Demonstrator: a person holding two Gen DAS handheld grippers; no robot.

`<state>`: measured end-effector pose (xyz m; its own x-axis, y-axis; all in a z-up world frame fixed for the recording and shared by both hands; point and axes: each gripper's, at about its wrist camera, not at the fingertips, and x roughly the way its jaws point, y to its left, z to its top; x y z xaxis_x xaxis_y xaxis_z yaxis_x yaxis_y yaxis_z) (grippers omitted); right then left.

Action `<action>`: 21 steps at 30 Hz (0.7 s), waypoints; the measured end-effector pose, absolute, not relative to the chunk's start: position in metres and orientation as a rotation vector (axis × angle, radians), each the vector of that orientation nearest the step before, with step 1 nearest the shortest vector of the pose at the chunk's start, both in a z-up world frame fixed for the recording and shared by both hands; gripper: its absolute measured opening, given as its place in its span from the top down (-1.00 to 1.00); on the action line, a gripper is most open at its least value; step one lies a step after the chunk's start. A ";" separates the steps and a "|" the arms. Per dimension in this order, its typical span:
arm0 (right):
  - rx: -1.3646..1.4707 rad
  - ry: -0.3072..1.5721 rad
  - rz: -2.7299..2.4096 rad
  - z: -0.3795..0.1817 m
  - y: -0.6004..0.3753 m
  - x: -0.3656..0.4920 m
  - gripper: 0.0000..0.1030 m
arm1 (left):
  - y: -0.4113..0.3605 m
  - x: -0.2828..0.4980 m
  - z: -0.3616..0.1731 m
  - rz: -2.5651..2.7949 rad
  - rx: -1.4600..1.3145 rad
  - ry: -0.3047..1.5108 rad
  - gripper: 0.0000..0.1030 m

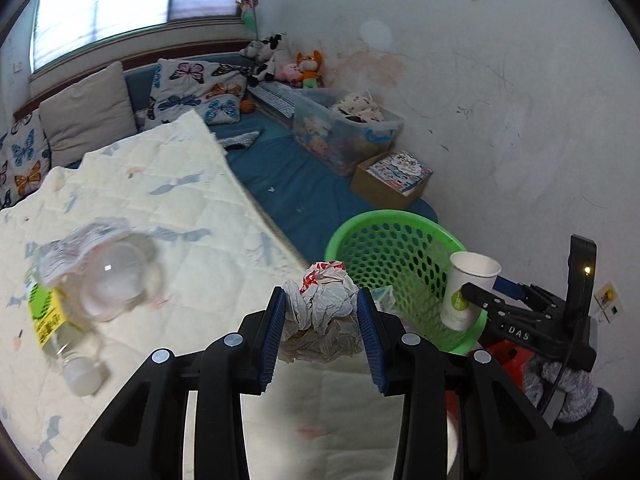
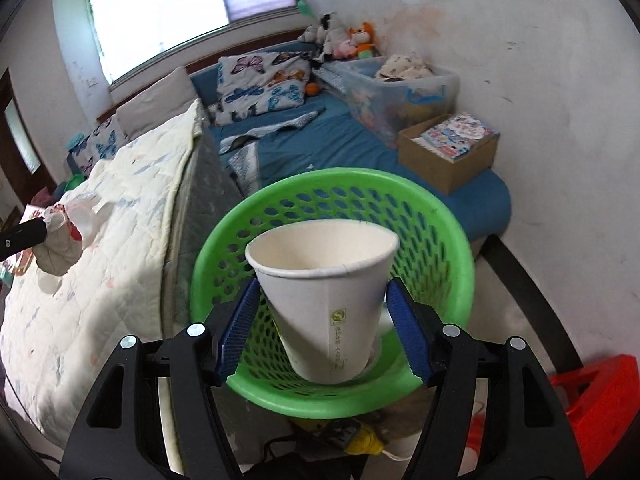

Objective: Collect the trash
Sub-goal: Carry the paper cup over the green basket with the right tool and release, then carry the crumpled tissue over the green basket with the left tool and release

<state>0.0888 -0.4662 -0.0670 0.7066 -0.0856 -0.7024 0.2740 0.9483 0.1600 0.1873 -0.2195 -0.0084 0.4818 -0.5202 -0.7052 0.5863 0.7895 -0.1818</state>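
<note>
My left gripper [image 1: 322, 300] is shut on a crumpled white paper wad [image 1: 330, 308] with red print, held over the quilt's edge just left of the green mesh basket [image 1: 384, 220]. The wad [image 2: 60, 248] also shows at the far left of the right wrist view. My right gripper [image 2: 324, 286] is shut on a white paper cup [image 2: 324, 312], upright, directly above the basket's [image 2: 452, 232] opening. In the left wrist view the cup [image 1: 468, 284] hangs over the basket's right rim. A clear plastic bottle [image 1: 80, 292] with a yellow-green label lies on the quilt to the left.
A cream quilted bed [image 1: 180, 200] fills the left. A blue mattress [image 2: 340, 140] behind the basket carries a clear storage bin [image 2: 400, 84] and a cardboard box of books [image 2: 448, 152]. A red plastic stool [image 2: 600, 408] stands at lower right, near the white wall.
</note>
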 end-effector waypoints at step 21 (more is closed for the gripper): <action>0.280 0.719 -0.203 -0.053 -0.490 0.074 -0.27 | -0.313 0.194 -0.040 -0.770 0.148 0.919 0.24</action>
<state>0.0737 -0.4905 -0.0531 0.7351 -0.0868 -0.6723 0.2780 0.9432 0.1821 0.1938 -0.3135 -0.0401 0.3644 -0.5354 -0.7619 0.6558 0.7285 -0.1982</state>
